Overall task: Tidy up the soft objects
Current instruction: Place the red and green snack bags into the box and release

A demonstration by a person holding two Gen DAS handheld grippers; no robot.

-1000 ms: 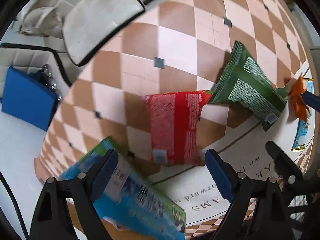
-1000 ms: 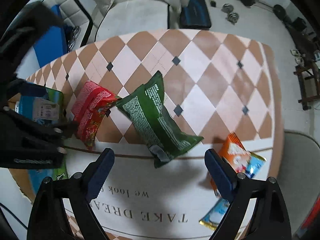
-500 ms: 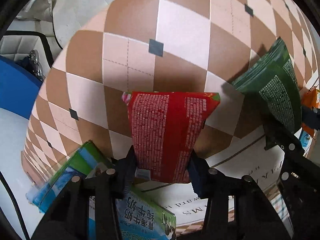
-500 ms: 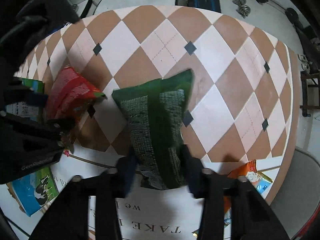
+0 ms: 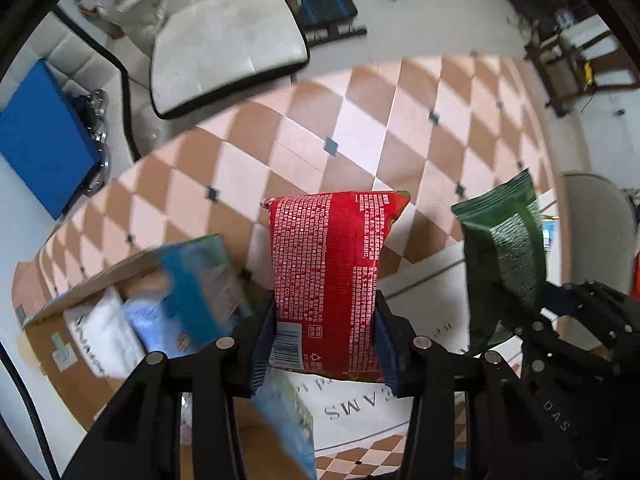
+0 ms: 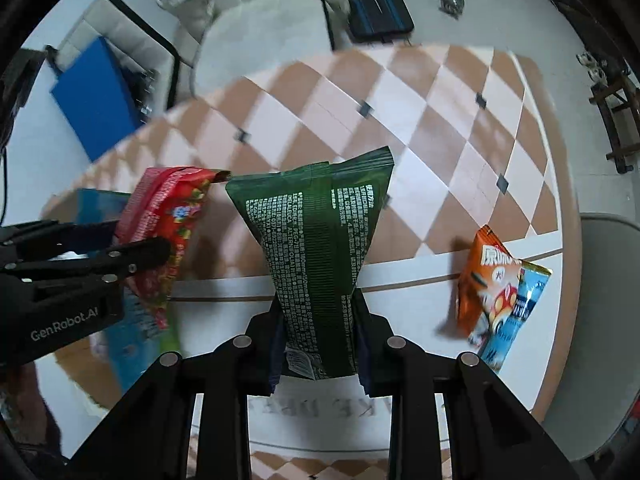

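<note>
Red snack bag [image 5: 326, 280] hangs clear above the counter [image 5: 360, 128], pinched at its lower end by the left gripper [image 5: 322, 354]; jaws narrow, just closed on it. Green snack bag [image 6: 320, 256] likewise lifted, right gripper [image 6: 318, 354] jaws just closing, clamped on its bottom. Orange packet [image 6: 486, 276] lies w/ a blue packet [image 6: 516, 316] near the counter's right edge. Blue-green carton [image 5: 196, 280] sits by the left edge, blurred.

- The right gripper [image 6: 318, 354], jaws just closing, pinches the green snack bag [image 6: 320, 240] above the checkered tablecloth [image 6: 440, 120];
- the left gripper [image 6: 160, 252] grips the red snack bag [image 6: 168, 208]; an orange packet [image 6: 492, 280] lies right.
</note>
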